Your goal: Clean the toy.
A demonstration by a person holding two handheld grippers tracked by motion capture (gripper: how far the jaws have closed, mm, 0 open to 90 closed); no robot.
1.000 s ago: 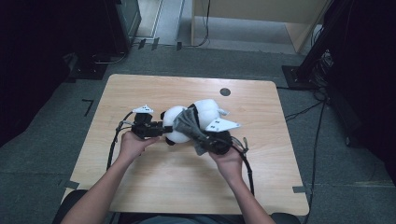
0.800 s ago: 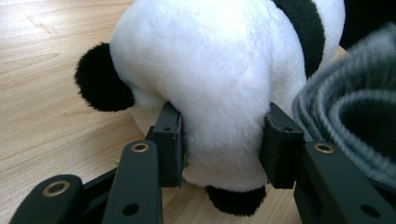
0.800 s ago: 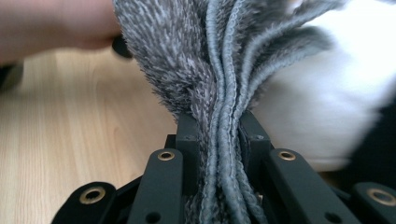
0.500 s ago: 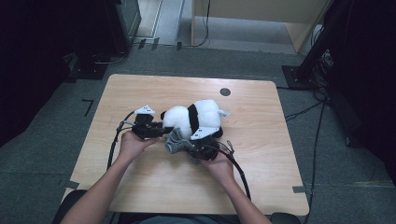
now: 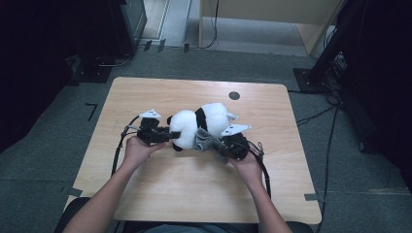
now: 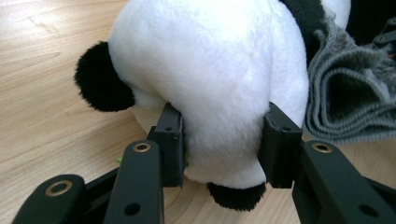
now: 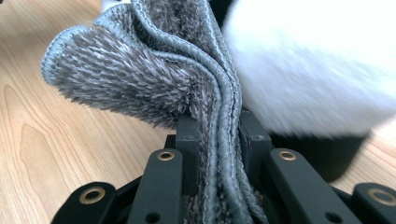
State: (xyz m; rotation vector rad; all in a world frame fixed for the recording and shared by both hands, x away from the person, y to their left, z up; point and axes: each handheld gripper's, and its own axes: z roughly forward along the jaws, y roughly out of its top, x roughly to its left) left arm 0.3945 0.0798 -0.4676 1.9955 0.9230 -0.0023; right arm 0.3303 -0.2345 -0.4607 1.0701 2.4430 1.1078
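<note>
My left hand-held gripper (image 6: 222,144) is clamped on the head of the soft black-and-white plush panda (image 5: 201,121) to pin it mid-desk, while my right hand-held gripper (image 7: 217,140) – at its five o'clock – pinches the folded grey shaggy cloth (image 7: 154,70) against it, presumably for wiping.

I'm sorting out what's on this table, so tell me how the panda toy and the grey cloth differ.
The panda toy is black and white with smooth plush; the grey cloth is one colour, shaggy, with a stitched edge. The panda is rounded and stuffed; the cloth is thin and bunched into folds. The left gripper squeezes the panda across its width, while the right gripper pinches the cloth's edge nearly flat. Both are soft and lie against each other on the wooden table.
</note>
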